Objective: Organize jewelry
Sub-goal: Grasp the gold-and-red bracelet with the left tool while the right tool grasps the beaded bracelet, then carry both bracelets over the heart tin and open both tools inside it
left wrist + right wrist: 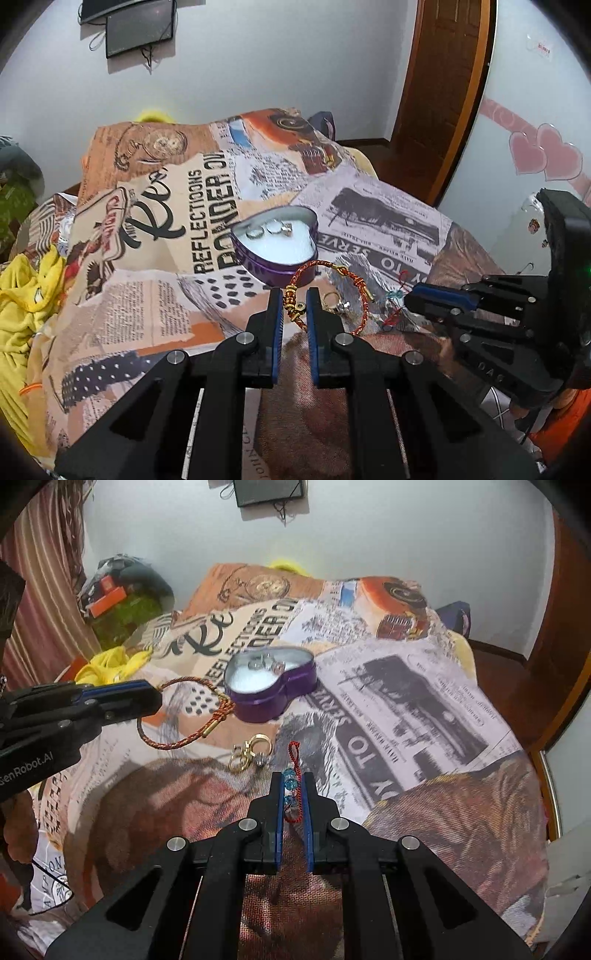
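Note:
A purple heart-shaped tin [275, 242] with white lining holds a few silver rings [273, 228]; it also shows in the right wrist view [269, 690]. My left gripper [294, 304] is shut on the gold beads of a red-gold braided bracelet [360, 291], whose loop shows in the right wrist view [177, 744]. My right gripper [293, 788] is shut on a red cord bracelet with blue beads [291, 775]. Gold rings and a charm [251, 753] lie on the cloth between the grippers, also visible in the left wrist view [334, 300].
Everything lies on a printed newspaper-pattern blanket [177, 258] over a bed. Yellow clothing [22, 302] lies at the left. A wooden door [443, 92] stands at the back right. A dark bag and green item [125, 594] sit far left.

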